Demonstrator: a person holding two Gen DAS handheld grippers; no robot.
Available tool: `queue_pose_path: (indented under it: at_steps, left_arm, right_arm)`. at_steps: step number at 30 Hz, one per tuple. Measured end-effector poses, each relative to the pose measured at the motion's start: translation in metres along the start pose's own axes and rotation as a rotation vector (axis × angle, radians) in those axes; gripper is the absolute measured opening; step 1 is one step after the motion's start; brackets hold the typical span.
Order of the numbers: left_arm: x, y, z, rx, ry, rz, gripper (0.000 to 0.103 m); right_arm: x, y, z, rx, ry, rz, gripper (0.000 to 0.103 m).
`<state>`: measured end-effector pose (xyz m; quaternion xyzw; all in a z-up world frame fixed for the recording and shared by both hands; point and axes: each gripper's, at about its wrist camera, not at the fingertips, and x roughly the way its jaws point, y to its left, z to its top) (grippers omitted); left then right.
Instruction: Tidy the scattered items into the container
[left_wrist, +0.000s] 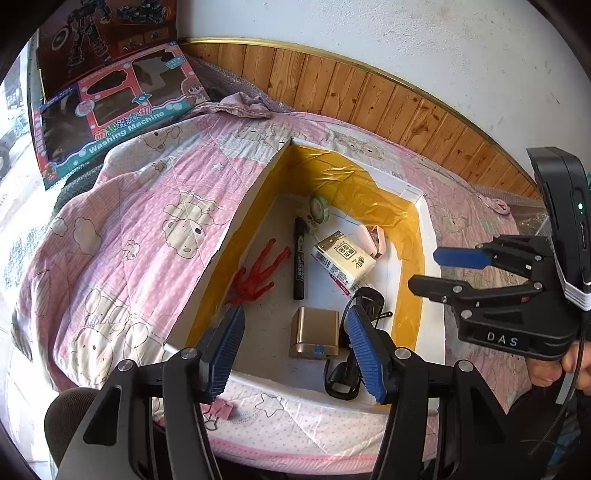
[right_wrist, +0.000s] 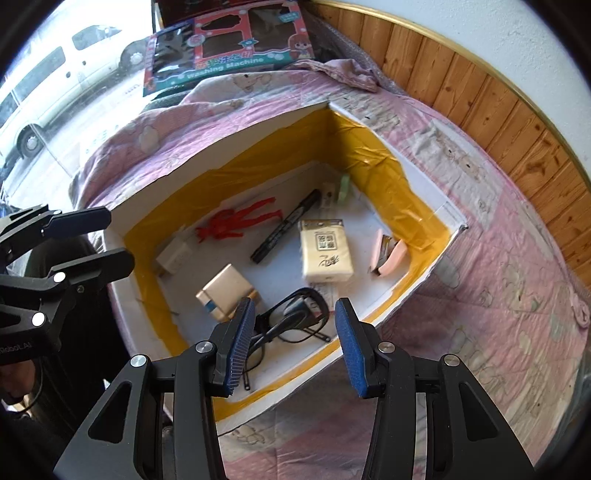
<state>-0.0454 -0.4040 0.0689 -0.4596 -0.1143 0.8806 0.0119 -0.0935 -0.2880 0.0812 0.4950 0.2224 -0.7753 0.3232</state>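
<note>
left tool (left_wrist: 295, 347) wide open, empty, right tool (right_wrist: 295, 343) likewise

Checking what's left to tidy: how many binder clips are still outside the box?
1: a pink binder clip on the quilt just outside the box's near wall, below the left gripper. Others may be hidden.

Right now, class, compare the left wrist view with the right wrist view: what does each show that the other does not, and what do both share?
Only the left wrist view shows the pink binder clip lying on the quilt outside the container.

Only the right wrist view shows the white plug adapter inside the container and the white car outside the window.

Both show the white foam container with yellow tape lining, the red toy figure, black marker pen, tissue pack, gold rectangular box and black-framed glasses.
</note>
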Motion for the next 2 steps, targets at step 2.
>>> queue_pose_path:
  at_steps: [2]
  left_arm:
    - [-0.0089, -0.0007, -0.0042, 0.003, -0.004, 0.003, 0.059]
  right_arm:
    - [-0.0056, 0.0108, -0.0066, -0.022, -0.003, 0.000, 0.048]
